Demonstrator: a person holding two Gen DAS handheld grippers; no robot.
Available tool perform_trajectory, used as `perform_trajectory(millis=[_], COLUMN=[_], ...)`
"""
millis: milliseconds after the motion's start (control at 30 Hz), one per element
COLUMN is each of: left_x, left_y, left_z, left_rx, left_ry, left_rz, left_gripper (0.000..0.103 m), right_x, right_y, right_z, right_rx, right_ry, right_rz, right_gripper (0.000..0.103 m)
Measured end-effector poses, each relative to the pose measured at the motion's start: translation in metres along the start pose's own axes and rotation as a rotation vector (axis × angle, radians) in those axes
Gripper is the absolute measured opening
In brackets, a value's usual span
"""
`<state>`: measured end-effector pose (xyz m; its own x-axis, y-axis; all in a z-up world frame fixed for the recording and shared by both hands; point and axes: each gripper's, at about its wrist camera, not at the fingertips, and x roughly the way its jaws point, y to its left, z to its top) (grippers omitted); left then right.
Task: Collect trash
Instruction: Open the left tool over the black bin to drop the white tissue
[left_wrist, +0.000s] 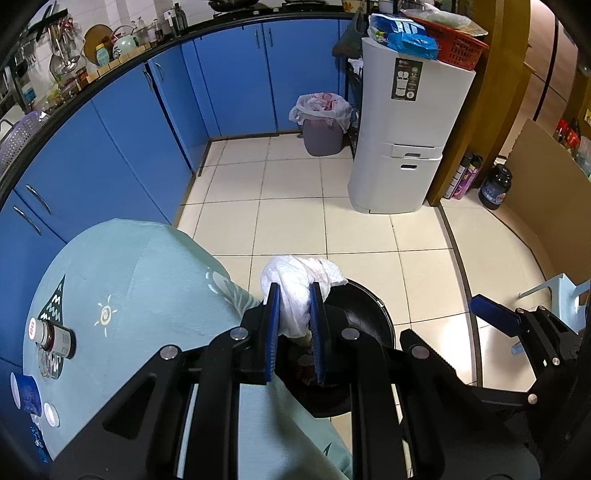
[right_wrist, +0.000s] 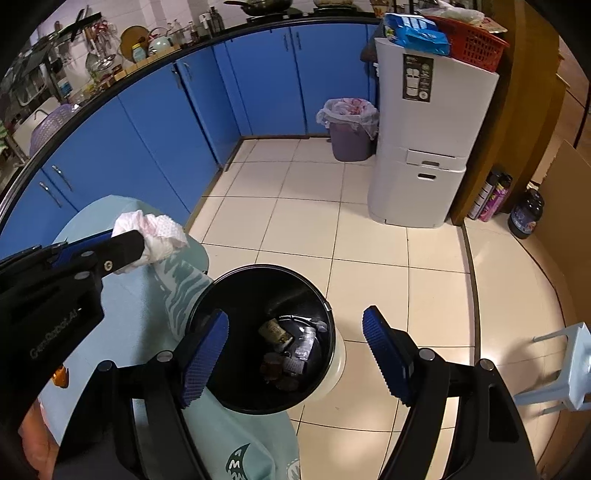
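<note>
Left gripper (left_wrist: 293, 295): both blue pads are pressed against a crumpled white tissue wad (left_wrist: 295, 284), which sits at lower centre of the left wrist view, above the near rim of the black trash bin (left_wrist: 369, 332). In the right wrist view the same wad (right_wrist: 155, 240) appears at centre left, clamped in the left gripper (right_wrist: 125, 251) over the edge of the table with the pale green cloth (right_wrist: 122, 314).

Right gripper (right_wrist: 295, 347): fingers spread wide, nothing between them. It is positioned over the open trash bin (right_wrist: 236, 391) at lower centre; several discarded items lie at the bin bottom.

A small bottle (left_wrist: 51, 338) stands on the table cloth (left_wrist: 129, 277) at lower left. A lined purple bin (left_wrist: 321, 125) stands by the blue cabinets (left_wrist: 110, 147) at upper centre
</note>
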<state>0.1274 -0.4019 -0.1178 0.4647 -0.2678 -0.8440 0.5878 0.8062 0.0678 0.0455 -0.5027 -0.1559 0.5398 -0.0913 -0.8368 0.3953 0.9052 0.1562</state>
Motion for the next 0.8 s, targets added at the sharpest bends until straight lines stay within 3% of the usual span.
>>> perform_trajectory(millis=[467,500,567,600,633,700,800], left_x=[0.01,0.011,0.013,0.013,0.009,0.001,-0.001], left_y=[-0.001,0.001,0.004,0.005,0.009,0.013,0.013], left_z=[0.003,0.004,0.005,0.006,0.006,0.006,0.008], left_rx=[-0.023,-0.035,-0.052,-0.062,-0.087,-0.104,-0.095], left_ry=[0.048,0.057,0.067,0.063,0.034,-0.018,-0.021], left_rz=[-0.038,-0.049,-0.053,-0.054,-0.044,-0.037,-0.024], left_gripper=[0.022,0.027,0.049,0.083,0.096,0.097,0.097], right_x=[0.003,0.003,0.003,0.003,0.003,0.003,0.004], right_y=[-0.007,-0.007,-0.007,-0.007,-0.007,-0.007,-0.007], right_z=[0.0,0.0,0.0,0.0,0.0,0.0,0.0], right_rx=[0.025,0.025,0.025,0.026,0.026,0.025,0.026], right_ry=[0.009,0.009,0.009,0.009,0.01,0.009,0.011], right_rz=[0.0,0.0,0.001,0.0,0.0,-0.002,-0.002], right_gripper=[0.073,0.073,0.073,0.073,0.073,0.073,0.073])
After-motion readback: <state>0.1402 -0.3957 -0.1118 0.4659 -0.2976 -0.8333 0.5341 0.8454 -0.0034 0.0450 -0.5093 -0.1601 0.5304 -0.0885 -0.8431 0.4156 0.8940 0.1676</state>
